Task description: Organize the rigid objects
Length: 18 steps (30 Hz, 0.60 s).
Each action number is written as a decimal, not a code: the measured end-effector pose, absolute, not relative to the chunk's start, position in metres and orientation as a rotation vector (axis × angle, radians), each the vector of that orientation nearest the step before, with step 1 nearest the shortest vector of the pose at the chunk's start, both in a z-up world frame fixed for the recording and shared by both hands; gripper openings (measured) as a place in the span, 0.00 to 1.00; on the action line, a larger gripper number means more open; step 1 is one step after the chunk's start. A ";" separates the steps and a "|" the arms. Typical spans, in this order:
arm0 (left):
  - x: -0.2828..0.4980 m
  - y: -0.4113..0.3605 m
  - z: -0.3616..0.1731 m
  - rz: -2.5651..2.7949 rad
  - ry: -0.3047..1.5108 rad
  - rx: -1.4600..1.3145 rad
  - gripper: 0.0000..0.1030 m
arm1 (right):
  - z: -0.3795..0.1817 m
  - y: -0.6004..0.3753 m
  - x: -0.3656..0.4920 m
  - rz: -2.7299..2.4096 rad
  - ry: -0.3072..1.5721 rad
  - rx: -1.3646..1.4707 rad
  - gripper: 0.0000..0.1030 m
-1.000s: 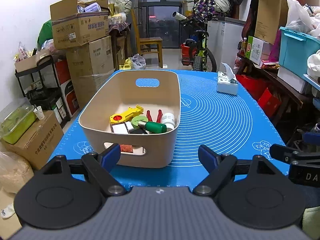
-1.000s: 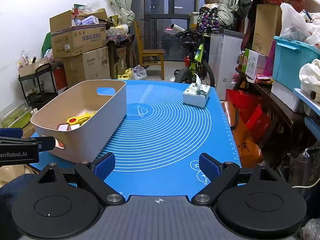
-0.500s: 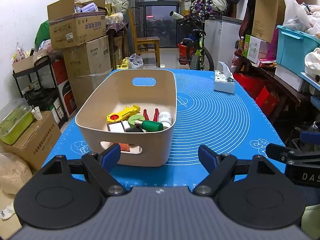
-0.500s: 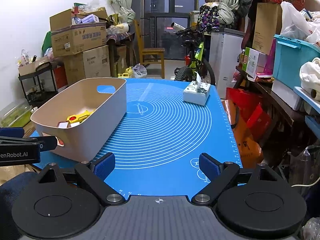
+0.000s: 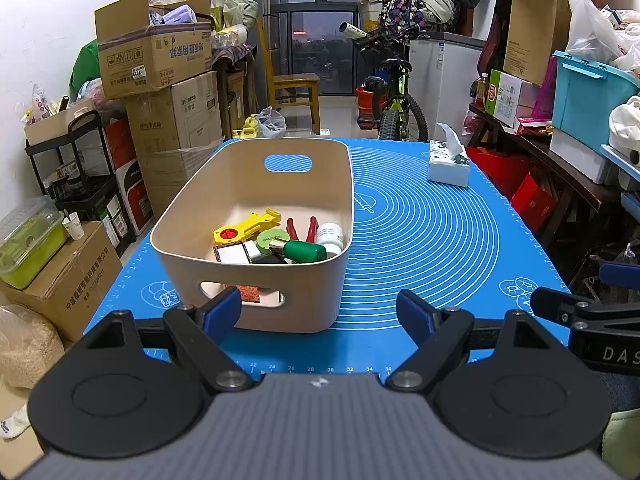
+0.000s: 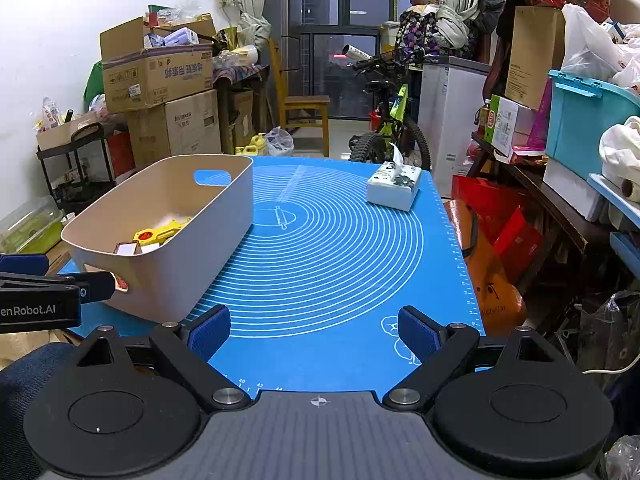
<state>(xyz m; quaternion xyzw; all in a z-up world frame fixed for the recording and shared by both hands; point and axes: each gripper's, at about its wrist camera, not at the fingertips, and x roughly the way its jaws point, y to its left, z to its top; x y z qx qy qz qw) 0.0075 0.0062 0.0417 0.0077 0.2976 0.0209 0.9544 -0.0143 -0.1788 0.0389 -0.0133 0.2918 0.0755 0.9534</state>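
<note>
A blue silicone baking mat printed with white concentric rings (image 5: pixel 420 240) covers the table. A beige plastic bin with cut-out handles (image 5: pixel 256 300) stands on the mat's left part, its long axis running away from both cameras toward the far edge. It sits just ahead of the left gripper (image 5: pixel 319 310), near handle slot facing those fingers, so the left hand is plainly the nearer one. From the right gripper (image 6: pixel 314 330) the bin lies off to the left, with only bare mat ahead. Both grippers hold nothing, their blue-padded fingers spread wide.

The small rigid items lie heaped at the bin's near end: a yellow plastic tool with a red disc (image 5: pixel 244 230), a green cylinder (image 5: pixel 306 251), a white jar (image 5: pixel 330 234) and red handles (image 5: pixel 300 228). A white tissue box (image 6: pixel 394 190) stands well apart, at the mat's far right.

Judging by the bare mat, the sorting looks nearly complete.
</note>
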 end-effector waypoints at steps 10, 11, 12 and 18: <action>0.007 0.006 0.042 0.041 0.602 0.017 0.82 | 0.036 -0.179 -0.014 0.155 0.600 -0.025 0.89; 0.007 0.005 0.042 0.041 0.602 0.016 0.82 | 0.036 -0.179 -0.014 0.155 0.601 -0.025 0.89; 0.007 0.005 0.042 0.041 0.602 0.016 0.82 | 0.035 -0.179 -0.014 0.156 0.601 -0.026 0.89; 0.007 0.005 0.042 0.041 0.602 0.016 0.82 | 0.035 -0.180 -0.014 0.156 0.604 -0.025 0.89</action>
